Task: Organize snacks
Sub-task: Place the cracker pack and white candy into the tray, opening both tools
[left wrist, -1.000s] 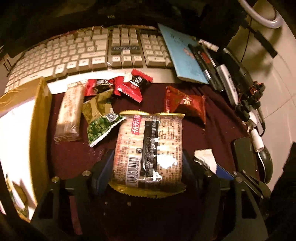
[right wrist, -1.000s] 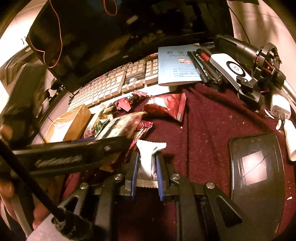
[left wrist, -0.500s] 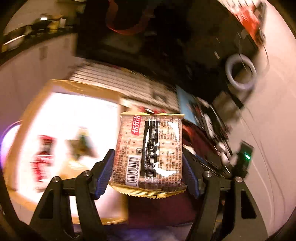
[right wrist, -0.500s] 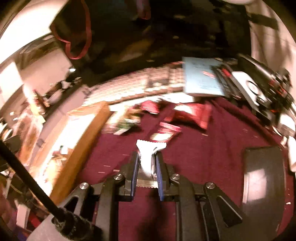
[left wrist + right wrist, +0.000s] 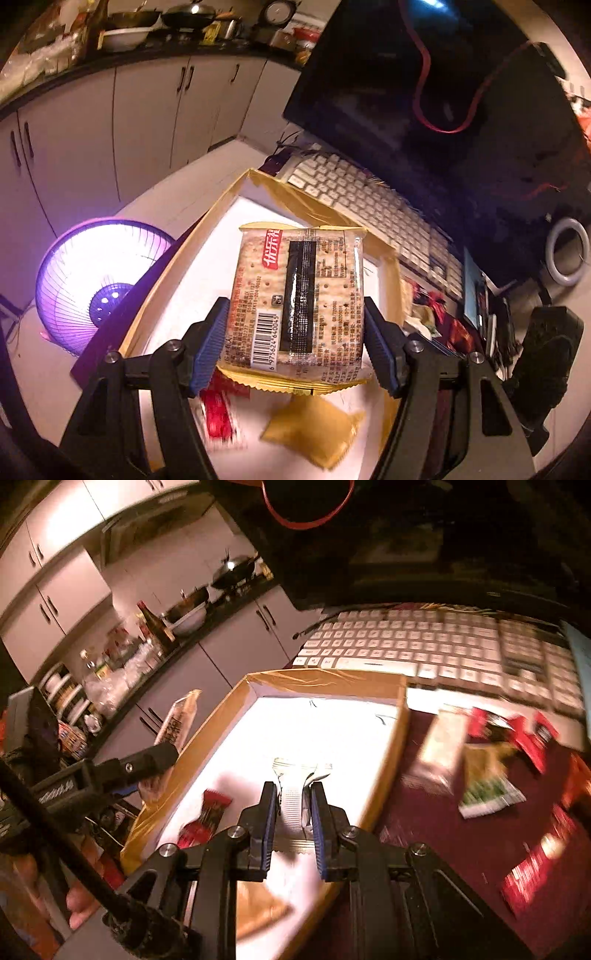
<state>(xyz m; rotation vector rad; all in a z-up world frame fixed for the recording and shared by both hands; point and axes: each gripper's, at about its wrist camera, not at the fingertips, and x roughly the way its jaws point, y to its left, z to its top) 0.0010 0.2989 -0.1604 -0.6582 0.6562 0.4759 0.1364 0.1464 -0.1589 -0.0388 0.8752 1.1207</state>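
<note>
My left gripper (image 5: 295, 343) is shut on a clear cracker packet (image 5: 299, 295) with a barcode and holds it above a shallow white box with brown taped walls (image 5: 221, 206). A red snack (image 5: 219, 413) and a yellow packet (image 5: 314, 428) lie in the box. My right gripper (image 5: 293, 812) is shut on a small white packet (image 5: 295, 794) above the same box (image 5: 325, 681). A red snack (image 5: 205, 819) and a yellow packet (image 5: 258, 908) lie inside it. The left gripper with its cracker packet (image 5: 177, 720) shows at the box's left.
Several loose snacks (image 5: 487, 771) lie on the maroon cloth (image 5: 424, 812) right of the box. A white keyboard (image 5: 424, 642) and a dark monitor (image 5: 424, 74) stand behind. A lit purple fan heater (image 5: 92, 280) sits on the floor at the left.
Both grippers lifted their packets off the maroon cloth and swung left. They now hang over the white box.
</note>
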